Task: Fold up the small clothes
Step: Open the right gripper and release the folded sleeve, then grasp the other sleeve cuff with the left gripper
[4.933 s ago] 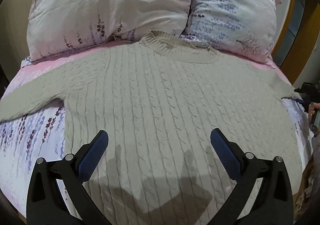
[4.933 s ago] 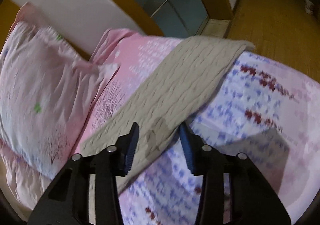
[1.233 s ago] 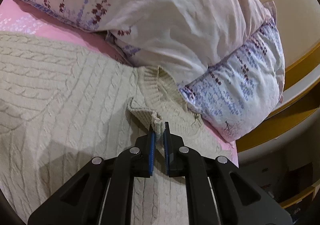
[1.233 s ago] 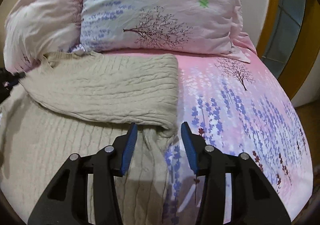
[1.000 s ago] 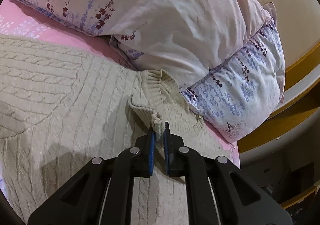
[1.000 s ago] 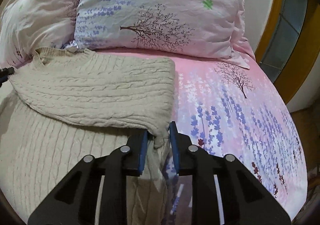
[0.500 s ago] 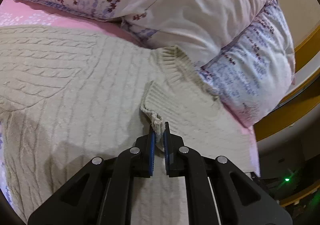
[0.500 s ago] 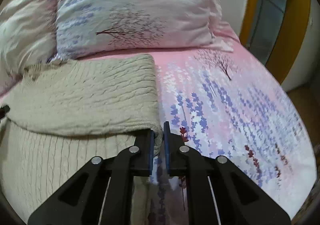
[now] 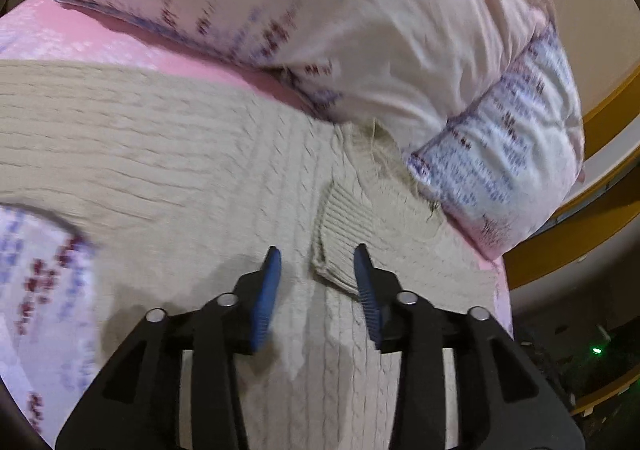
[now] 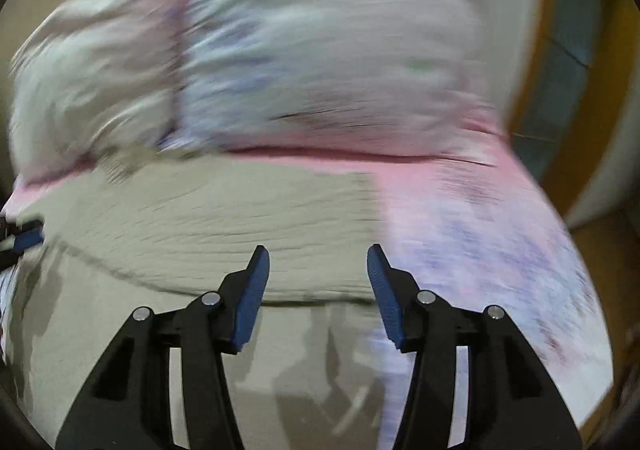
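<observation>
Knitwear, soft and floppy: my sweater [image 9: 168, 170] lies on the bed [image 10: 480, 210], both hand-held grippers [image 9: 316, 262] [image 10: 318, 262] just opening, empty; I'd pinch the folded sleeve's cuff [image 9: 340, 234].

No readable text from where I sit. I find no labels, brand marks, numbers or signs in either wrist view. The bedding carries printed patterns only, no lettering, and the right wrist view is too motion-blurred to make out fine print.
</observation>
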`<state>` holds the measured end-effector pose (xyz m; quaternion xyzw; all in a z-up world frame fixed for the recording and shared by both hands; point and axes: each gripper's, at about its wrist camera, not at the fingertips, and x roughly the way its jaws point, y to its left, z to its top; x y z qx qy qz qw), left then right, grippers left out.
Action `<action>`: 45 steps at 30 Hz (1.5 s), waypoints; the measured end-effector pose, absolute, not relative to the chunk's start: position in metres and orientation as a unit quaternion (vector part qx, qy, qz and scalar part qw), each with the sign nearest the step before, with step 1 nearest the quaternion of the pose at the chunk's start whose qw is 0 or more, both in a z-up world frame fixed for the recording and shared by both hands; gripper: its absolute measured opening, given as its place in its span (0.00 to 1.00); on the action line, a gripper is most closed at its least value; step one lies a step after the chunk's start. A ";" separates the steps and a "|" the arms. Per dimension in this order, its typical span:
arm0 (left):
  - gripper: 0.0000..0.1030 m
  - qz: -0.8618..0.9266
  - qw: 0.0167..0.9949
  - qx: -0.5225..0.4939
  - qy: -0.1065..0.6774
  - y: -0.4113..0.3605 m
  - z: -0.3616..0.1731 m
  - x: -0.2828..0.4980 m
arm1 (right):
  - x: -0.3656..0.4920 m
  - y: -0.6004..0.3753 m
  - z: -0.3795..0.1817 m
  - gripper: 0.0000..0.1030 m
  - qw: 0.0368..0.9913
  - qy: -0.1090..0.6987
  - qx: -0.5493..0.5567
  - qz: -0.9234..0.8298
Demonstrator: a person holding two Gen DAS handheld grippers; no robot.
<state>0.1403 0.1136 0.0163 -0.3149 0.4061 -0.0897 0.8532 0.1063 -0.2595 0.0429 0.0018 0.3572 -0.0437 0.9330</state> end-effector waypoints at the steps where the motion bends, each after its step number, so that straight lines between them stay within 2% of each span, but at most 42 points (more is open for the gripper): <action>1: 0.45 -0.088 0.855 -0.319 0.399 0.122 0.020 0.134 | 0.119 -0.240 0.038 0.50 0.930 0.367 -0.010 -0.019; 4: 0.53 -0.073 0.861 -0.332 0.378 0.155 0.031 0.113 | 0.149 -0.187 0.025 0.51 0.920 0.390 -0.026 0.025; 10: 0.53 0.004 0.862 -0.365 0.351 0.239 0.034 0.069 | 0.186 -0.109 0.006 0.54 0.900 0.427 -0.038 0.079; 14: 0.53 0.061 0.848 -0.401 0.340 0.293 0.027 0.045 | 0.188 -0.081 -0.007 0.67 0.895 0.436 -0.063 0.073; 16: 0.53 0.083 0.839 -0.420 0.334 0.315 0.023 0.038 | 0.184 -0.074 -0.009 0.73 0.902 0.420 -0.088 0.056; 19: 0.53 0.120 0.825 -0.448 0.323 0.344 0.016 0.031 | 0.187 -0.082 -0.009 0.77 0.897 0.435 -0.055 0.060; 27: 0.52 0.196 0.780 -0.517 0.292 0.395 -0.007 0.027 | 0.188 -0.085 -0.009 0.78 0.896 0.437 -0.051 0.062; 33: 0.45 0.233 0.763 -0.544 0.260 0.429 -0.012 0.025 | 0.188 -0.083 -0.009 0.78 0.895 0.437 -0.052 0.067; 38: 0.34 0.252 0.755 -0.548 0.255 0.443 -0.014 0.027 | 0.185 -0.087 -0.007 0.78 0.896 0.436 -0.049 0.075; 41: 0.26 0.265 0.751 -0.550 0.251 0.447 -0.016 0.027 | 0.180 -0.089 -0.006 0.78 0.896 0.435 -0.046 0.079; 43: 0.13 0.274 0.749 -0.553 0.242 0.450 -0.018 0.025 | 0.177 -0.092 -0.004 0.78 0.896 0.434 -0.043 0.083; 45: 0.09 0.279 0.750 -0.549 0.241 0.453 -0.019 0.026 | 0.173 -0.096 -0.002 0.78 0.897 0.432 -0.038 0.089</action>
